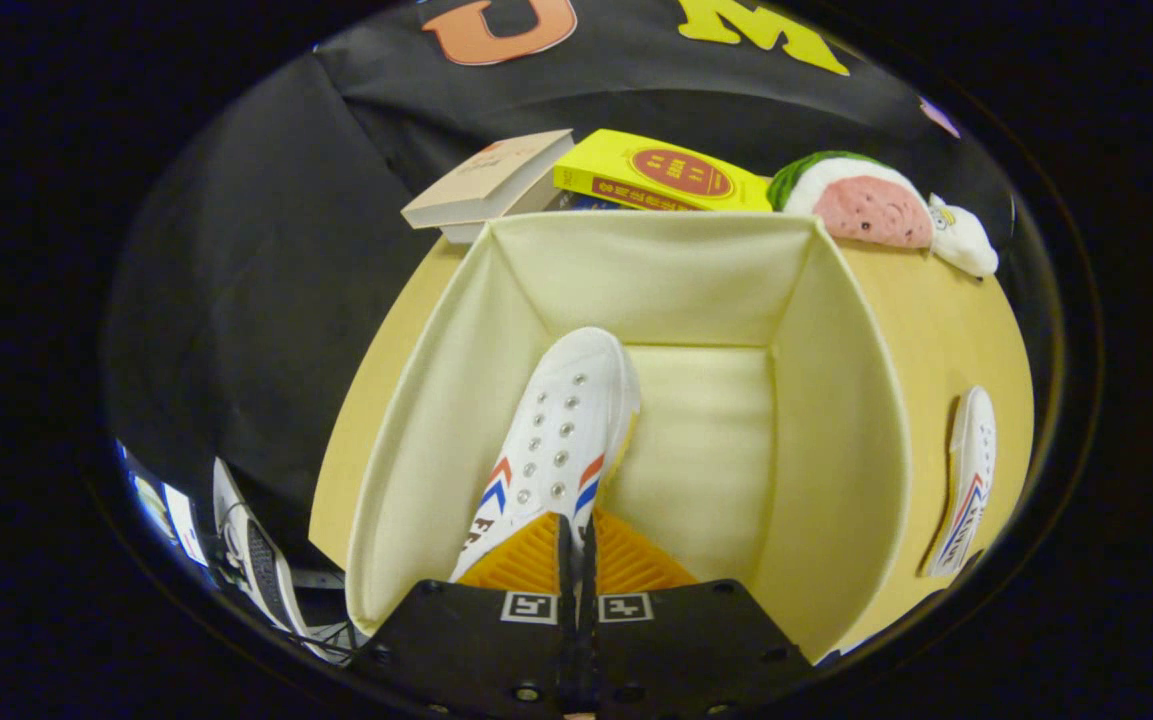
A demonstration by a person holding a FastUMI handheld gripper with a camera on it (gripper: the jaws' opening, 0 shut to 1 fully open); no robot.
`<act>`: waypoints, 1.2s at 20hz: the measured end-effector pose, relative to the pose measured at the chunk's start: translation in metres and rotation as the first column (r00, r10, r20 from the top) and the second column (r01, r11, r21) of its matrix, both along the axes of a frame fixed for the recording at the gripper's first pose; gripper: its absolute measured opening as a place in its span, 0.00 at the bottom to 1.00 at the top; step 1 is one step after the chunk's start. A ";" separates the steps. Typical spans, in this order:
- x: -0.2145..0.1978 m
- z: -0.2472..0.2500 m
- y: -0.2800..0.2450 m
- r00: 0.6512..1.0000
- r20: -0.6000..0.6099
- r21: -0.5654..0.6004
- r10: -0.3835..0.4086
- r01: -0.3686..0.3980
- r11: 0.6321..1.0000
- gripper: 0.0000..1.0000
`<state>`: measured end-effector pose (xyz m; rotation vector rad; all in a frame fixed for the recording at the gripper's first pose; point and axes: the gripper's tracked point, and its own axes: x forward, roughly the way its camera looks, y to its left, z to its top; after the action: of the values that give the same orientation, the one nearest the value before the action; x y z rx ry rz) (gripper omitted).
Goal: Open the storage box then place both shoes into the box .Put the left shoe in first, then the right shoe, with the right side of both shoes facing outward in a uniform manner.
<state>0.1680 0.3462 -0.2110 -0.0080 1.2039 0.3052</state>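
Note:
An open cream fabric storage box (836, 400) stands on the tan table (936, 320), its inside facing me. My gripper (576, 545) is shut on the heel end of a white canvas shoe (561, 430) with red and blue stripes and metal eyelets. The shoe points toe-first into the box, left of its middle, and it hangs over the box floor. A second matching white shoe (966, 480) lies on the table to the right of the box, outside its right wall.
Behind the box lie a tan book (491, 180), a yellow book (661, 175) and a plush toy (866, 205) in pink, white and green. Down to the left, below the table edge, a dark and white sneaker (261, 570) sits on the floor.

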 end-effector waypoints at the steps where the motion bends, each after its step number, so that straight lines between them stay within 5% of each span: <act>1: 0.002 -0.004 -0.001 1.000 -0.018 -0.004 -0.010 0.010 1.000 0.00; 6: 0.004 -0.006 0.001 0.999 -0.036 0.035 0.012 -0.010 0.999 0.01; 10: 0.002 0.001 0.004 0.996 -0.084 0.093 0.008 0.000 0.996 0.10; 15: -0.006 0.036 -0.003 0.996 -0.051 0.090 0.073 -0.068 0.994 0.42; 18: -0.016 0.074 -0.021 0.990 0.016 0.057 0.144 -0.144 0.988 0.42; 24: -0.035 0.135 -0.091 0.971 0.131 -0.071 0.199 -0.191 0.979 0.59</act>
<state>0.1334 0.2553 -0.0759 -0.1963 1.0760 0.4354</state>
